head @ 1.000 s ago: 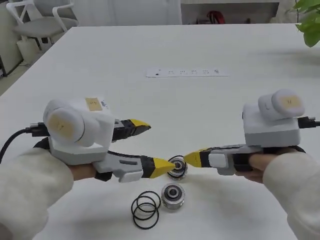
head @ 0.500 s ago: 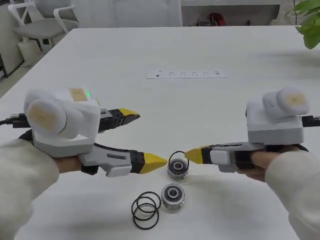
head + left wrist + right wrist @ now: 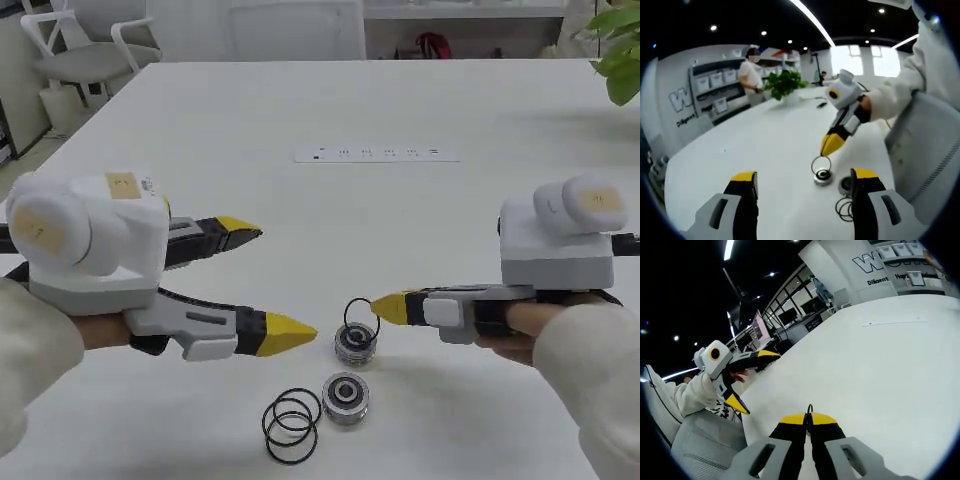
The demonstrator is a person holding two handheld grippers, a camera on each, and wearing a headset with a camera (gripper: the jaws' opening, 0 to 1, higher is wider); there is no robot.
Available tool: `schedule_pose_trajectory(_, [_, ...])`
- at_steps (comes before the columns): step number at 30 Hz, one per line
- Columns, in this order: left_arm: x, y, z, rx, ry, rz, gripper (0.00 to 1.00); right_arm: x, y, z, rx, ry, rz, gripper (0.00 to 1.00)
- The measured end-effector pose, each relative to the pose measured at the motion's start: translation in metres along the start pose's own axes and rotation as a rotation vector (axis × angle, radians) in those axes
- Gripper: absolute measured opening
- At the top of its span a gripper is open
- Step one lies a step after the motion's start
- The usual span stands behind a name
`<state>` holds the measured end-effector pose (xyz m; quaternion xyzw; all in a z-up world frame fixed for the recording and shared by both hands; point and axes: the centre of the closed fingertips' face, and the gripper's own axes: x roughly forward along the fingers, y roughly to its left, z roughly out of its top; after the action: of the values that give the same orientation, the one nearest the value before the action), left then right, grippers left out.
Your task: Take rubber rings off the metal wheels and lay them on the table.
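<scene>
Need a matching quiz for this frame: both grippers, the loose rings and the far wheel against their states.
1. left gripper
2. right gripper
3. loose rings
4. far wheel

A. just below the pinched ring
B. fingers wide open
C. piled flat on the table
D. fingers shut on a ring

Pairs: 1-B, 2-D, 3-C, 4-A.

Two small metal wheels on my white counter (image 3: 450, 220), near wheel (image 3: 345, 395) bare and lying flat, far wheel (image 3: 355, 345) with a thin black rubber ring (image 3: 360, 312) standing upright on top, pinched by my right gripper (image 3: 378, 307), loose rings (image 3: 291, 424) overlapping flat just beside the near wheel
</scene>
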<state>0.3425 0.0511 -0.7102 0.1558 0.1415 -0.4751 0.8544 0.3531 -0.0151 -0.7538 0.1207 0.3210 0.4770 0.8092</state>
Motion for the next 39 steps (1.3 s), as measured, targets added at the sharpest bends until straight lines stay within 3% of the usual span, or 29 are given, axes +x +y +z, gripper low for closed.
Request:
schedule_pose_trajectory(18, [-0.033, -0.008, -0.014, -0.060, -0.008, 0.024, 0.79, 0.005, 0.015, 0.003, -0.012, 0.004, 0.034, 0.00])
schedule_pose_trajectory(24, [-0.036, -0.021, -0.026, -0.090, 0.000, -0.009, 0.80, 0.009, 0.025, 0.003, -0.021, 0.014, 0.056, 0.00])
schedule_pose_trajectory(39, [-0.044, -0.031, -0.044, -0.129, 0.017, -0.005, 0.80, 0.018, 0.046, -0.007, -0.035, 0.058, 0.114, 0.00])
